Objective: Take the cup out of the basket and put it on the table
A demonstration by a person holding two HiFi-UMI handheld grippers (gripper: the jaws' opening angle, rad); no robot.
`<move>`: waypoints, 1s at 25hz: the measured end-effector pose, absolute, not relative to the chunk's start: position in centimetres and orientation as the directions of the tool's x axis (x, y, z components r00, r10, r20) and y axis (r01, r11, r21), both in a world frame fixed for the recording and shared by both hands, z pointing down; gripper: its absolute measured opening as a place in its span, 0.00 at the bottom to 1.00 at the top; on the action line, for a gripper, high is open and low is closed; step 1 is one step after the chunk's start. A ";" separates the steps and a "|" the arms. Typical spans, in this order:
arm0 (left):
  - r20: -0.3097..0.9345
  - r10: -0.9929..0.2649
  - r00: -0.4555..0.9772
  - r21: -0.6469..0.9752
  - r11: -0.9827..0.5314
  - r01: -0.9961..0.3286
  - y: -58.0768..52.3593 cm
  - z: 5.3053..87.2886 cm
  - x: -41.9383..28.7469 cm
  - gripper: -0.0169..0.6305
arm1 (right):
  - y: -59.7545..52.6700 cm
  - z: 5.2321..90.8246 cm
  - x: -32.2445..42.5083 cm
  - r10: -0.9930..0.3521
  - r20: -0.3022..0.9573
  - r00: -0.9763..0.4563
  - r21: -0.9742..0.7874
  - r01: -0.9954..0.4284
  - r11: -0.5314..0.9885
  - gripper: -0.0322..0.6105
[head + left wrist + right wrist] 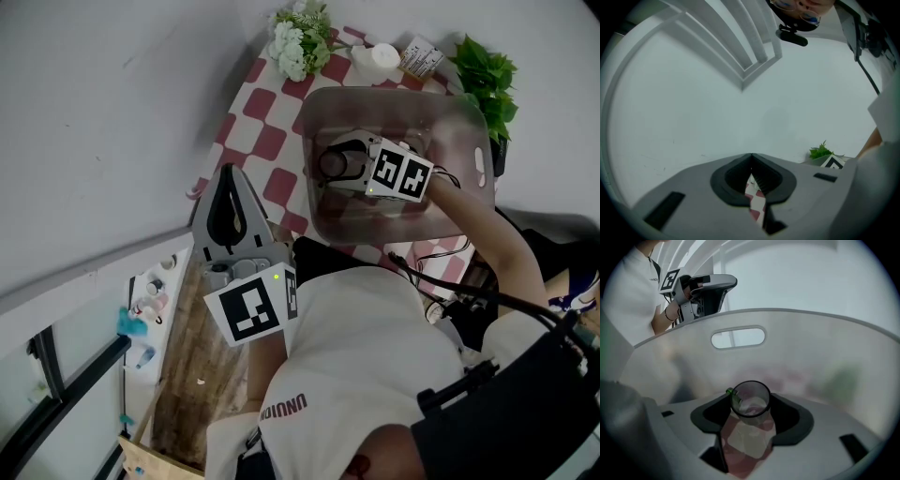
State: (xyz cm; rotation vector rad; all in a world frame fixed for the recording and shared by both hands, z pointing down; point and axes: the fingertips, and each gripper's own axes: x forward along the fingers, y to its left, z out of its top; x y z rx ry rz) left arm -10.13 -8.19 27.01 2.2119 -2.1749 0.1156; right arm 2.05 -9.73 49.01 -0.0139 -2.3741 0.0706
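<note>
Right gripper (342,159) is down inside the clear basket (466,120), pinching the cup (750,399). I see both pads against its sides. The cup is clear glass, upright, mouth open toward the camera, with a small green bit on its rim. It is low in the basket, close to the handle-slot wall.

Left gripper (228,192) is pressed together with nothing in it, held off the left edge of the checked bench (253,122).

Flowers (300,37) and plant (483,75) sit behind the basket.
</note>
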 end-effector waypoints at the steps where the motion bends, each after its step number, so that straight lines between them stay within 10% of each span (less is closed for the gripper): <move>1: 0.078 -0.997 0.016 -0.025 -0.018 -1.000 -8.1 27.0 -10.1 0.05 | -9.7 48.8 2.1 0.027 0.691 -0.723 -0.054 -0.014 0.998 0.48; 25: 0.050 -0.999 0.014 -0.038 -0.016 -0.999 -6.7 26.2 -10.0 0.05 | -9.8 40.7 2.3 -0.059 0.601 -0.797 0.012 -0.064 0.998 0.48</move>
